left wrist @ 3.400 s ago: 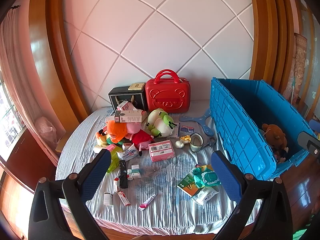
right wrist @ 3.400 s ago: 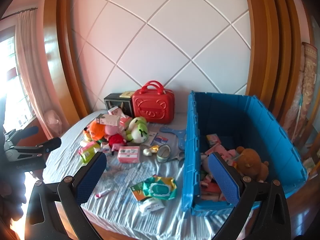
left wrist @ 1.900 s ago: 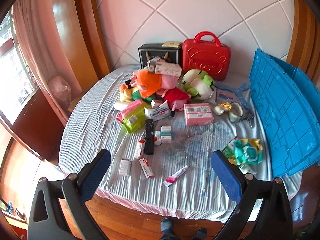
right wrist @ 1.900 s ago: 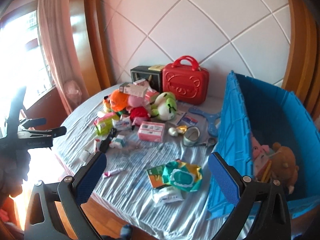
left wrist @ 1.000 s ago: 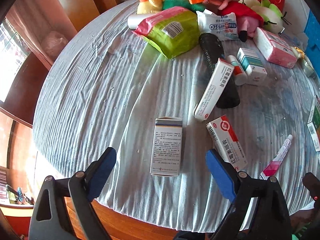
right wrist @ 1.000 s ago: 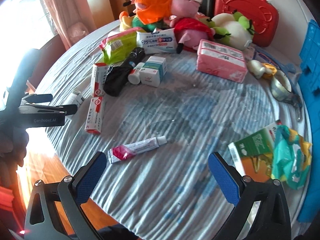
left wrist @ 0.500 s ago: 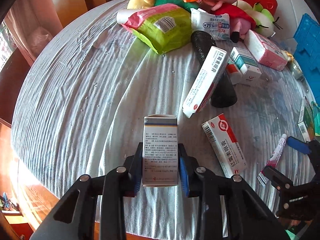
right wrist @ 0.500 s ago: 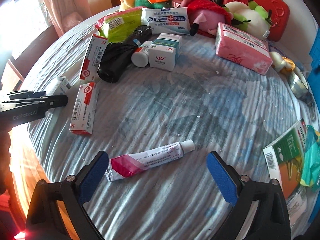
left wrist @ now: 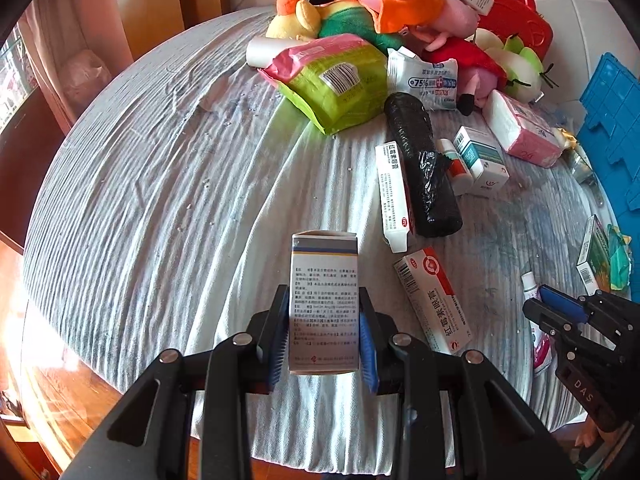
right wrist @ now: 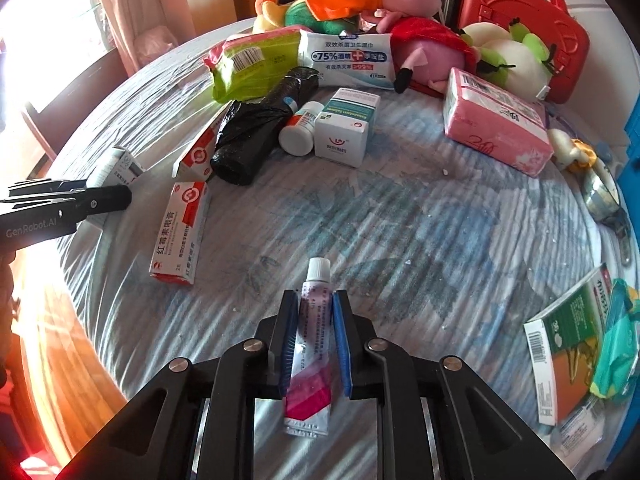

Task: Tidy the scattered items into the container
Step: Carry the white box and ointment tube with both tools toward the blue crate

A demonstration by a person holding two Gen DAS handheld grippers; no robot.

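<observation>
Left tongs: blue pads closed on both sides of a white medicine box, gripped at its lower half, the box standing out forward over the grey striped cloth of the worktop. Right tongs: pads closed on a pink-and-white ointment tube, white cap pointing away, crimped tail between the arms. Just right of the held box lies a red-and-white carton; beyond it, a second long carton leans against a black roll. Farther back: a green-and-pink pack, a wipes packet, and a heap of plush toys. The blue container shows at the right edge, well apart from both held items.
</observation>
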